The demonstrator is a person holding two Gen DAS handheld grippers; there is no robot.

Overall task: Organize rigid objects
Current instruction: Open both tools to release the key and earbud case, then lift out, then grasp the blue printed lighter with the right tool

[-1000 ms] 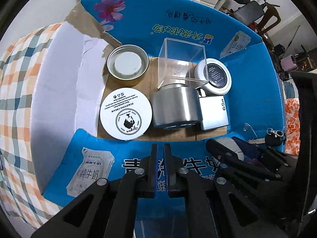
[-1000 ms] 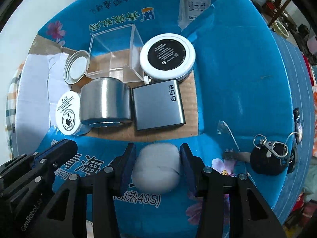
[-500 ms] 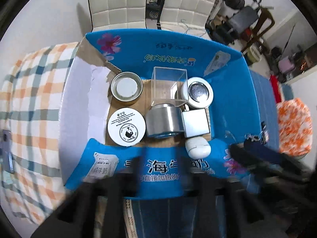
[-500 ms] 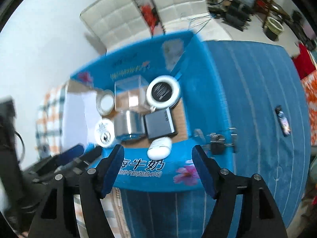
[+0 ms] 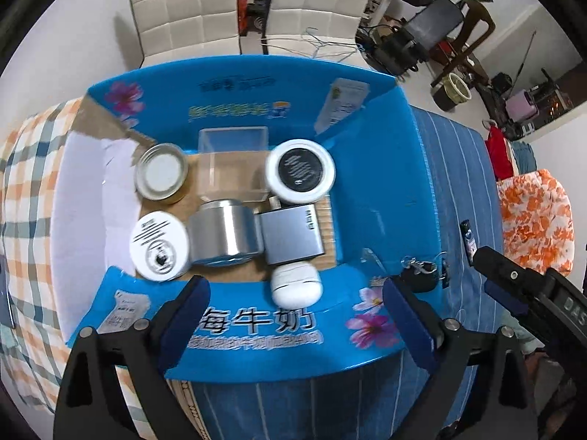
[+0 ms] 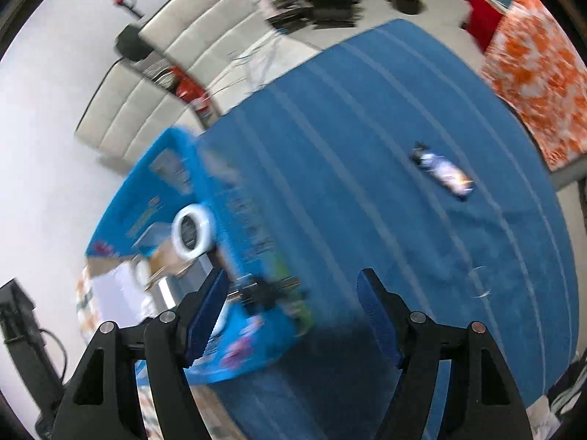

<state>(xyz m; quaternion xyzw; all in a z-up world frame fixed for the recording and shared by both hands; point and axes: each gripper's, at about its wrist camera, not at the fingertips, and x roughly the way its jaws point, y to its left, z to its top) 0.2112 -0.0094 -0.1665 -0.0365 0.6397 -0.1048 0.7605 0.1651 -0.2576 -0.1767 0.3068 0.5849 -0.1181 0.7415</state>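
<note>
Two items remained outside the box [image 5: 253, 333]: I judged the keyring [image 5: 422, 275] light, rigid, graspable by its body; left tool [image 5: 293, 315] was opening empty, right tool [image 6: 290, 315] released.

A home — cream sofa [image 5: 205, 11], exercise bench [image 5: 436, 25], floral bedding [image 5: 532, 220].

- We found the blue carton [image 6: 161, 198] smeared by motion blur in the right wrist view.
- We couldn't read the small dark item [image 6: 442, 172] on the blue cloth [image 6: 367, 146].
</note>
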